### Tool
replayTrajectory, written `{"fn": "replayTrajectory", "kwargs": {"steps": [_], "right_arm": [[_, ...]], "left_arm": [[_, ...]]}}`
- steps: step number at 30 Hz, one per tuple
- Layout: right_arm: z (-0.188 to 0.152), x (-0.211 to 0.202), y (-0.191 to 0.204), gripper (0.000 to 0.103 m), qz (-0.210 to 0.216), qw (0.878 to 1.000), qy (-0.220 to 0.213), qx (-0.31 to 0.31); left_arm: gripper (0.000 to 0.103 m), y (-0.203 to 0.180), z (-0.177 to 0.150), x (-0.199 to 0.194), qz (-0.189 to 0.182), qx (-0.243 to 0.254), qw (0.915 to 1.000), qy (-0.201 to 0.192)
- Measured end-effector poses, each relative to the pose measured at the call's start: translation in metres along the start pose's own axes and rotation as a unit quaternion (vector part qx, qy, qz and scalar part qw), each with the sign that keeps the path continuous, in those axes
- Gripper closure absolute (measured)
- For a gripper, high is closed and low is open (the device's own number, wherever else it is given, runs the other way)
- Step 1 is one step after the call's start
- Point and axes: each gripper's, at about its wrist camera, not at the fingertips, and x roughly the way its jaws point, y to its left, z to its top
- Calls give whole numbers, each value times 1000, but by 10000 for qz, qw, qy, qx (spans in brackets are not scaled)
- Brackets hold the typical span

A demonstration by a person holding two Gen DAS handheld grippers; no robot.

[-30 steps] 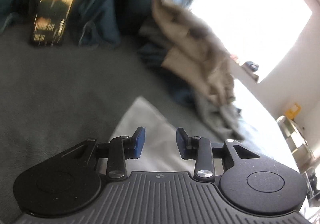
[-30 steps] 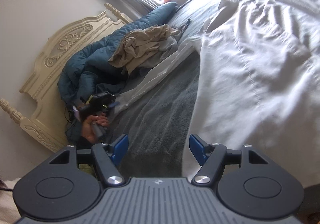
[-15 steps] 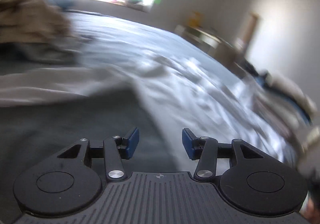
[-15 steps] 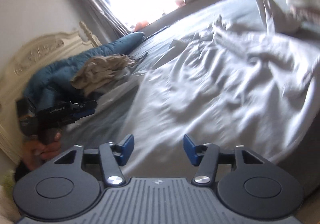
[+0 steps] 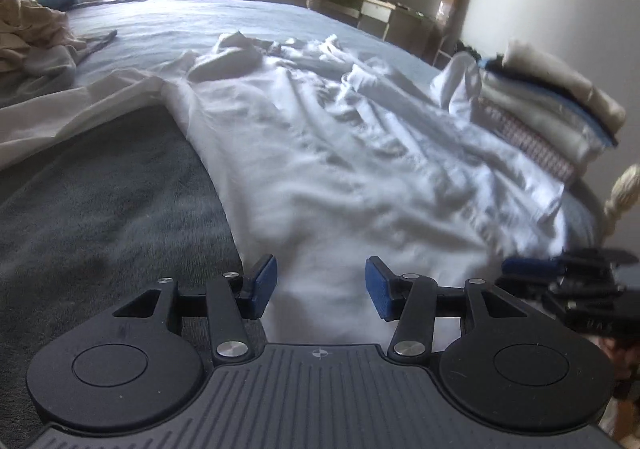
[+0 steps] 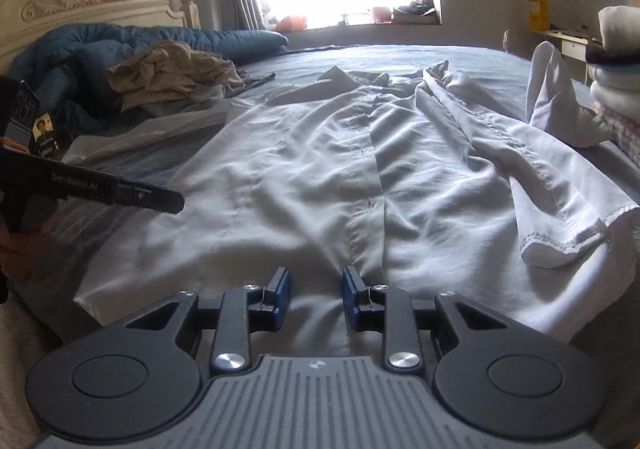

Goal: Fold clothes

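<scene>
A big bed point(image 6: 400, 53) with a grey-blue cover fills the room. A white shirt point(image 6: 320, 169) lies spread flat on it, front side up, still wrinkly, with its right edge flopped over. The shirt's long way runs from the bottom hem near the grippers up to the collar far away by the window. A pile of folded clothes point(image 5: 552, 109) sits on the right, and a heap of tan clothes point(image 6: 172, 73) sits on the left. The right gripper point(image 6: 315, 297) is at the hem, right by the button line, so it is the nearer one; its jaws are apart and hold nothing. The left gripper point(image 5: 320, 283) is over the shirt's left side, jaws wide apart and holding nothing.
</scene>
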Motion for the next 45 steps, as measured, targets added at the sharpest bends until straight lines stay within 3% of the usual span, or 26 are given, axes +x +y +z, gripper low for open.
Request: {"fn": "replayTrajectory", "kwargs": {"steps": [5, 12, 17, 19, 22, 25, 26, 29, 32, 36, 39, 42, 45], "right_arm": [[8, -42, -19, 70, -241, 9981, -474, 316], [15, -84, -80, 61, -1229, 9849, -1002, 693], [15, -67, -59, 61, -1511, 9822, -804, -776], [17, -59, -61, 61, -1719, 9790, -674, -865], [17, -65, -83, 61, -1529, 9848, -802, -211], [11, -63, -75, 61, -1949, 9731, -774, -949], [10, -62, -77, 61, -2025, 9726, -741, -869], [7, -68, -119, 55, -1626, 9807, -864, 663], [2, -70, -161, 55, -1109, 9659, -1083, 2076], [0, -68, -185, 54, -760, 9496, -1268, 2764], [-3, -63, -198, 53, -249, 9325, -1307, 3359], [-1, -52, -207, 61, 46, 9233, -1272, 3625], [8, -45, -212, 83, 60, 9262, -1337, 3524]], "left_arm": [[52, -24, 8, -6, -121, 249, 9994, -196], [49, -65, 8, 7, -439, 475, 9976, -245], [49, -82, 4, 21, -480, 455, 9976, -220], [49, -87, 2, 24, -441, 464, 9978, -195], [49, -92, -3, 30, -416, 474, 9979, -124], [49, -94, -6, 34, -430, 443, 9981, -42], [49, -94, -6, 35, -435, 424, 9982, -25], [48, -94, -9, 38, -434, 360, 9984, 16], [48, -95, -11, 41, -405, 341, 9986, 95], [48, -94, -11, 40, -358, 295, 9989, 122], [48, -93, -13, 41, -349, 256, 9990, 111], [47, -92, -15, 44, -331, 203, 9991, 138], [47, -88, -16, 45, -367, 90, 9992, 135]]}}
